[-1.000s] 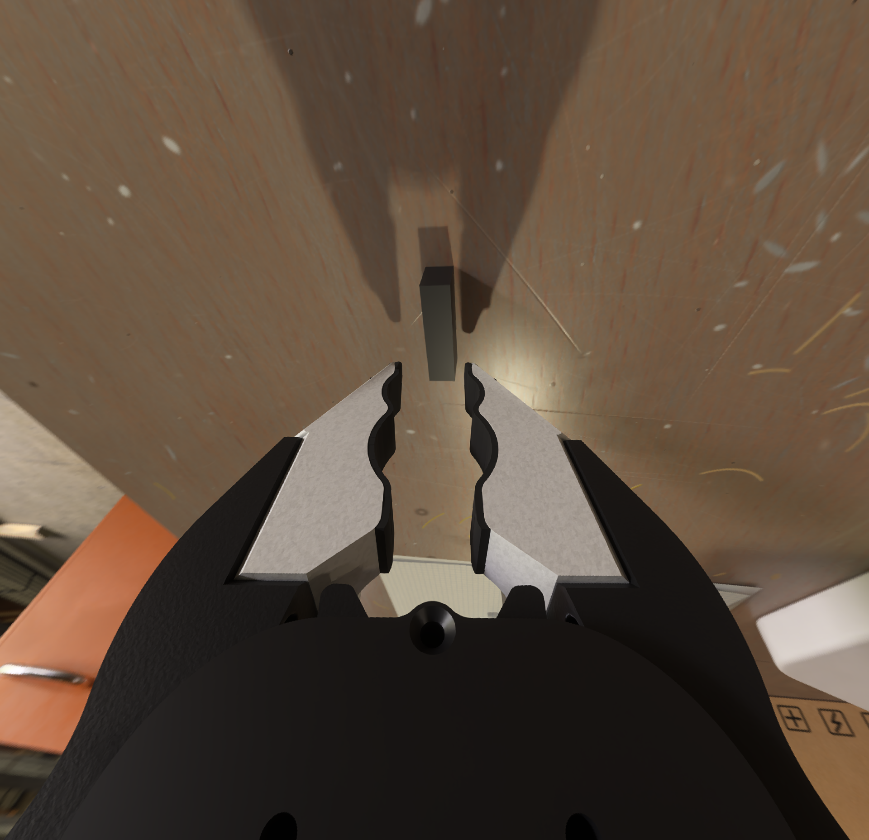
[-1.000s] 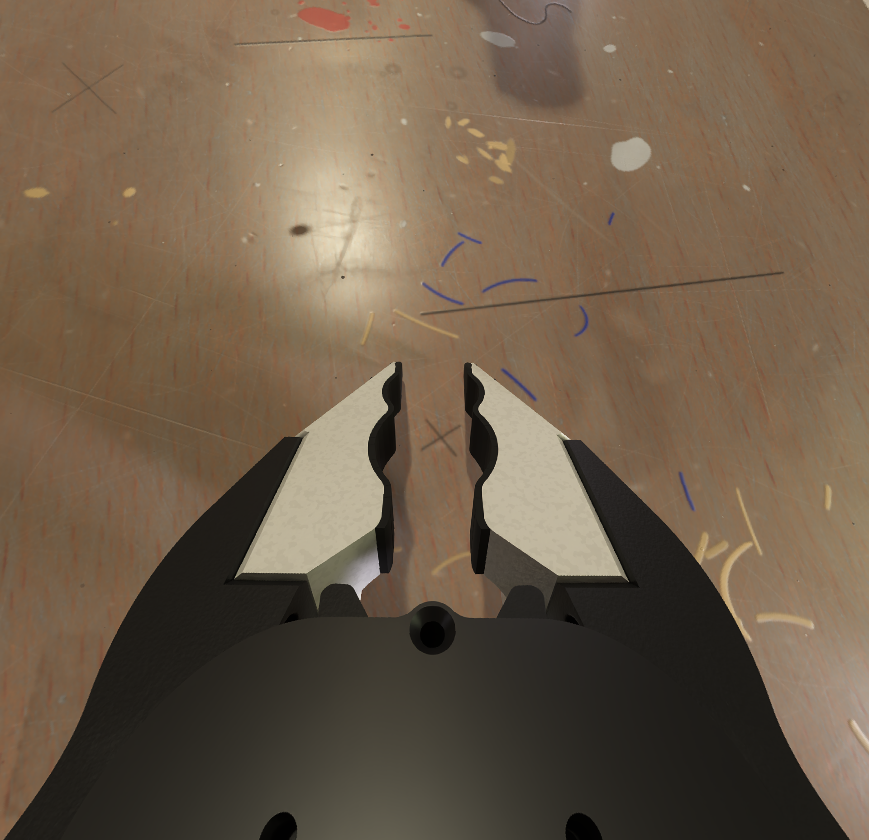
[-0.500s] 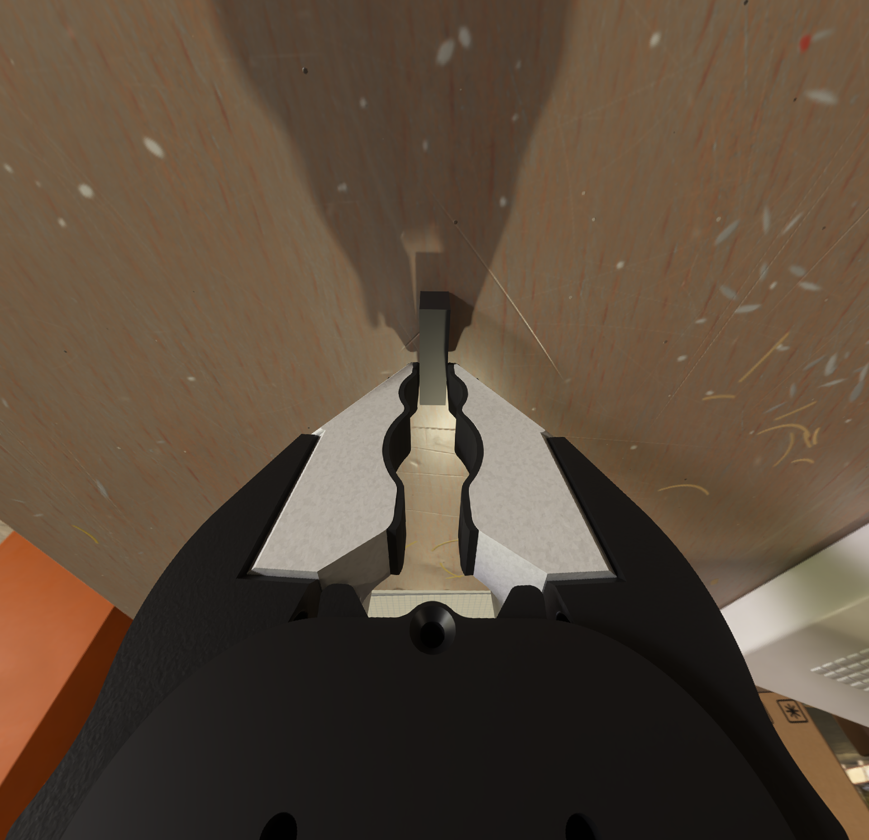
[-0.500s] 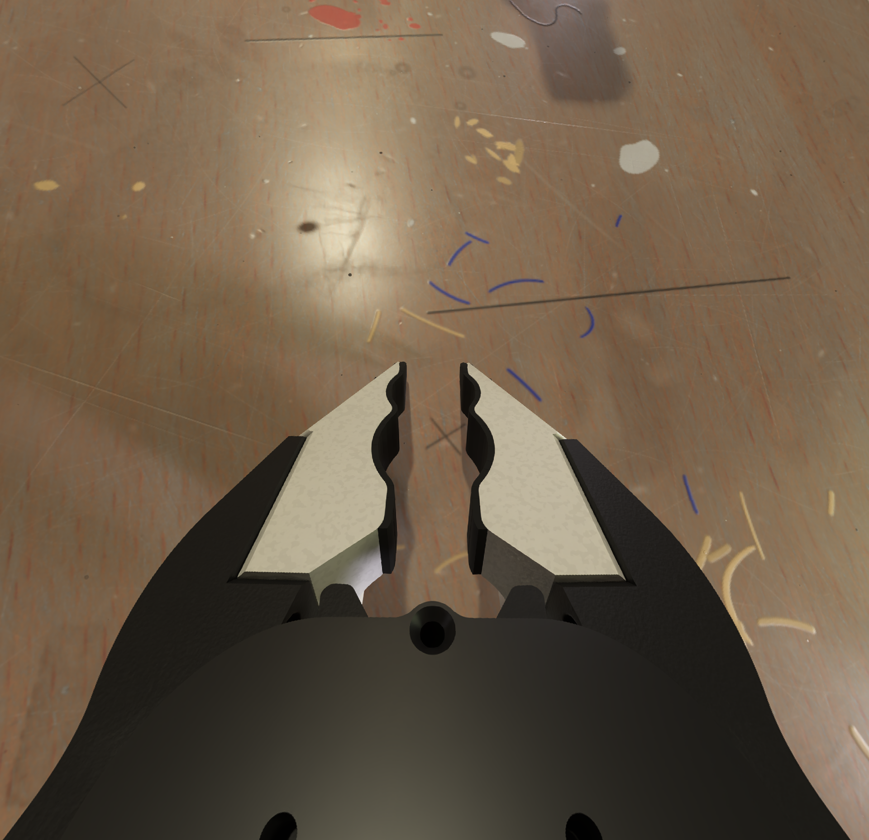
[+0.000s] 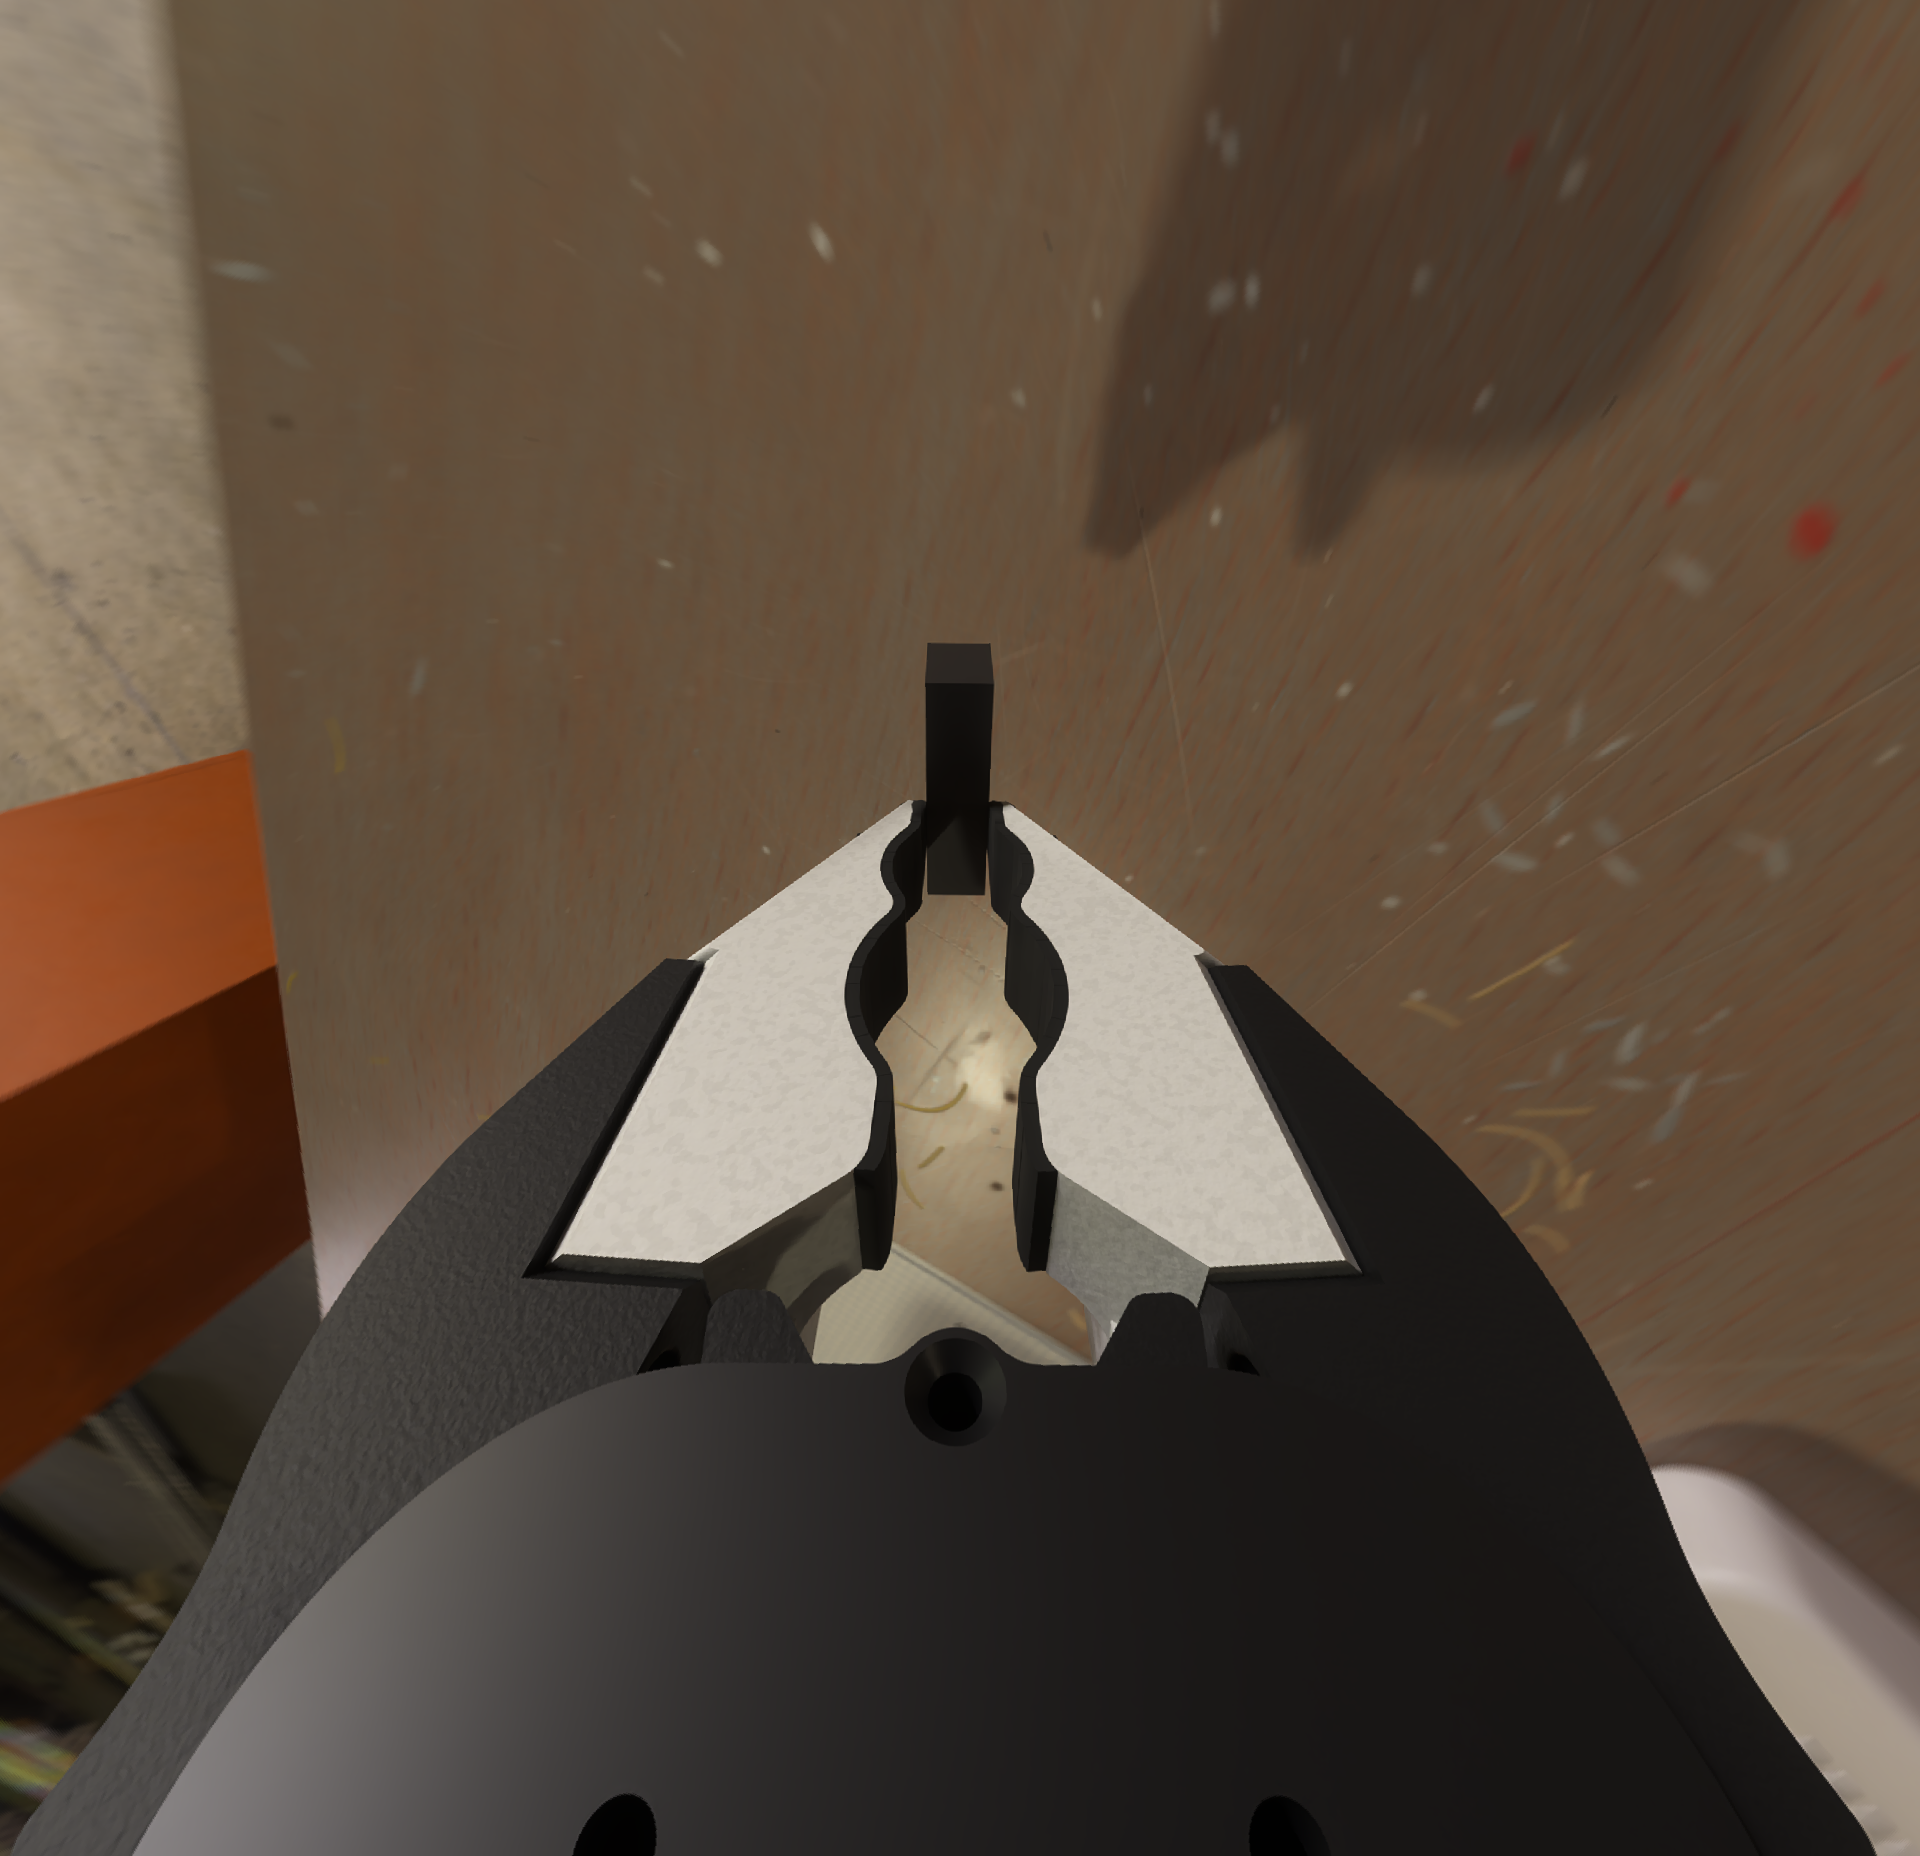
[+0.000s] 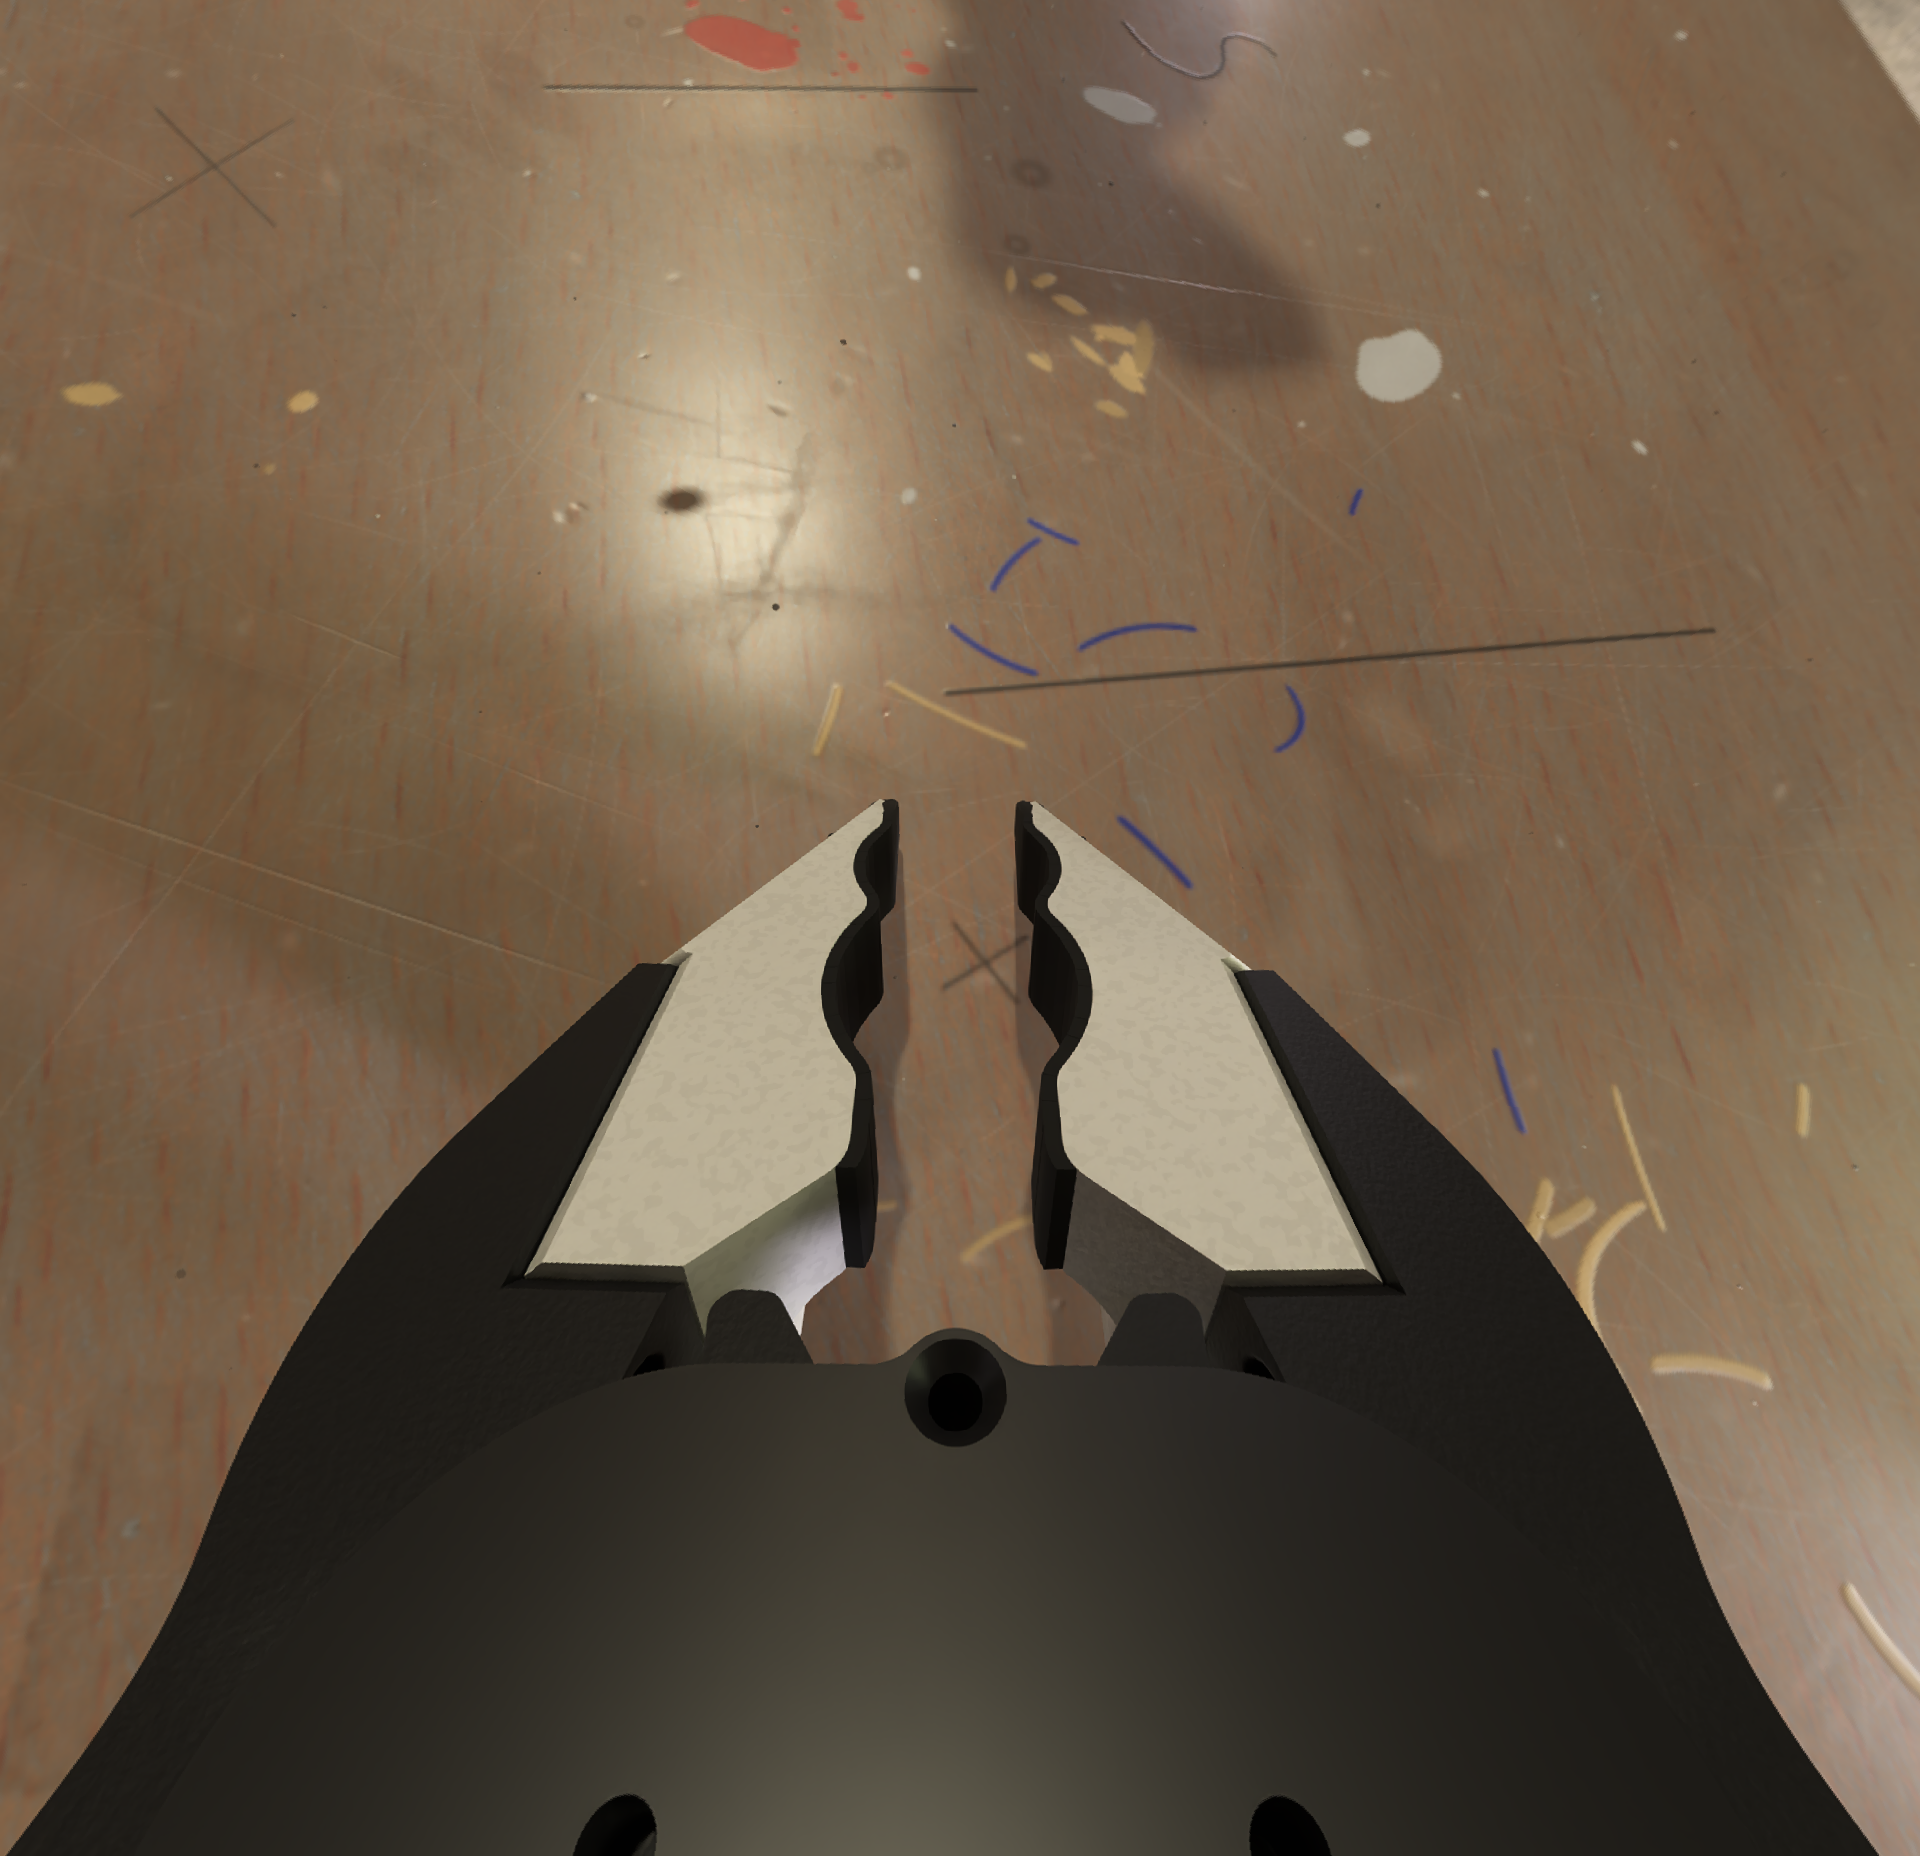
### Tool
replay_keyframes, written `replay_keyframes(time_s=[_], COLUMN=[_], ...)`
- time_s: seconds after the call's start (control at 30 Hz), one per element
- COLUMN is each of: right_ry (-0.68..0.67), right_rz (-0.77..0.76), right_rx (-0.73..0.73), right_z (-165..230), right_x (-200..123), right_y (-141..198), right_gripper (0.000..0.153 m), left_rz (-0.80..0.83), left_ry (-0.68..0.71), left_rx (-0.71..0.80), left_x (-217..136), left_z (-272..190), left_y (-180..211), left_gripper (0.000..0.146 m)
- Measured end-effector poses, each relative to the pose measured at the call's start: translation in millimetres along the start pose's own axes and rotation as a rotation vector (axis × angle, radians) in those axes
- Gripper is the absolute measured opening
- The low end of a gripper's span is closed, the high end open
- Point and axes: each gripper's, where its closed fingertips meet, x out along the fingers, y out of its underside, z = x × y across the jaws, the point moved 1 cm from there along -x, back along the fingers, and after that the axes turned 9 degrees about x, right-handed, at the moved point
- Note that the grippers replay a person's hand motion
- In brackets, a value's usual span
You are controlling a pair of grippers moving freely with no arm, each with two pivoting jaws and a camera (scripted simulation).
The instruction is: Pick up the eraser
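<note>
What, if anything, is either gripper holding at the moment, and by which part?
The left gripper pinches the black eraser by its near end between its fingertips, the rest sticking out ahead. The right gripper holds nothing.

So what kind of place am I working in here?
Probably a workshop: a scarred wooden bench top flecked with paint spatter and shavings, an orange cabinet beside it.

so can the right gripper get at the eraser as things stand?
Probably not: the eraser is already pinched between the left gripper fingertips, and the right gripper, open, sees only bare tabletop ahead.
</note>
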Motion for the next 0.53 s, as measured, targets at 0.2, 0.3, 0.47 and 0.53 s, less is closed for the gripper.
replay_keyframes(time_s=[0.2,0.3,0.47,0.53], right_ry=[0.005,0.023,0.038,0.043], right_rz=[-0.049,-0.129,-0.251,-0.290], right_rx=[-0.054,-0.090,-0.160,-0.207], right_z=[6.4,13.4,29.7,35.6], right_x=[-9.9,-22.4,-40.0,-44.5], right_y=[-9.4,-30.6,-52.6,-51.9], right_gripper=[0.045,0.047,0.046,0.046], left_rz=[-0.227,-0.293,-0.492,-0.574], left_ry=[-0.244,-0.362,-0.325,-0.240], left_rx=[-0.207,-0.205,-0.191,-0.217], left_x=[-91.6,-129.3,-136.4,-120.4], left_z=[-20.2,-52.0,-132.0,-164.2], left_y=[-43.3,-79.6,-172.3,-209.1], left_gripper=[0.011,0.011,0.011,0.011])
